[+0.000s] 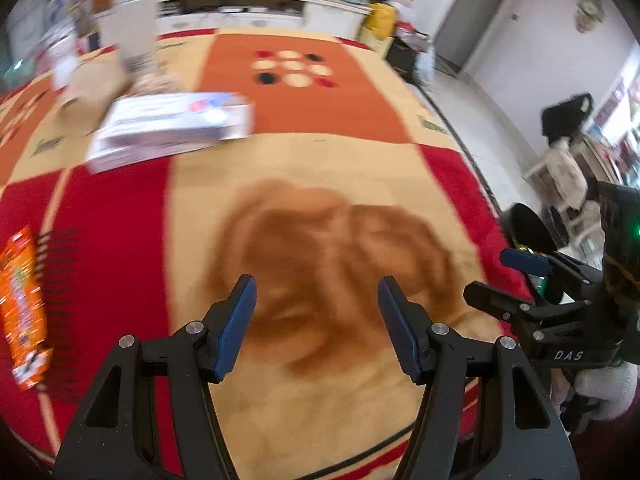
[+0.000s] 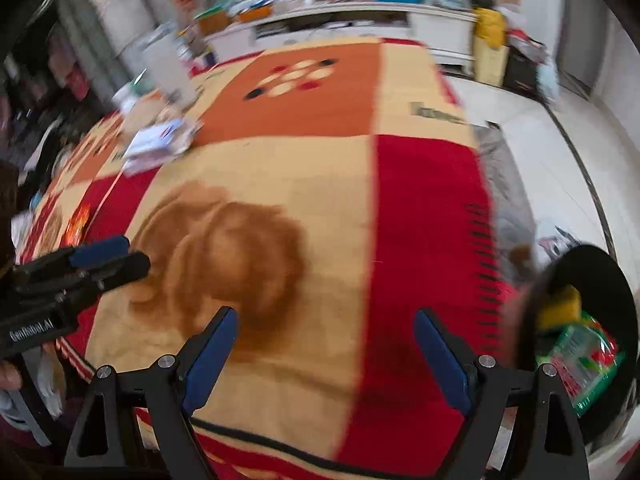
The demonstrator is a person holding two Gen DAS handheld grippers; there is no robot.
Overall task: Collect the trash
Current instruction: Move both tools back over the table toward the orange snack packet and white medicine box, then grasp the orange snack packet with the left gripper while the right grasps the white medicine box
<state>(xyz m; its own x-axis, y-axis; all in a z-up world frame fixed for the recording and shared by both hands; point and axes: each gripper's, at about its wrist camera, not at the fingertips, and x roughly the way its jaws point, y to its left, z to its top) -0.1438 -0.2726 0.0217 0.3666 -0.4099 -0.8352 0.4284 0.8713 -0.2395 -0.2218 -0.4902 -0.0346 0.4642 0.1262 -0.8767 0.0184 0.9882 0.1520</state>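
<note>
Hovering wide open and empty over the blanket [image 1: 320, 168], both the left claw [image 1: 316, 320] and right claw [image 2: 324, 360] risk snagging fabric reaching the orange wrapper [image 1: 22, 308] far from the bin [image 2: 600, 280].

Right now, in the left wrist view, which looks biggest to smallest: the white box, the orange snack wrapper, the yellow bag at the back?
1. White box
2. Orange snack wrapper, though nearness to the camera may inflate it
3. Yellow bag, far off, so true size is unsure
</note>
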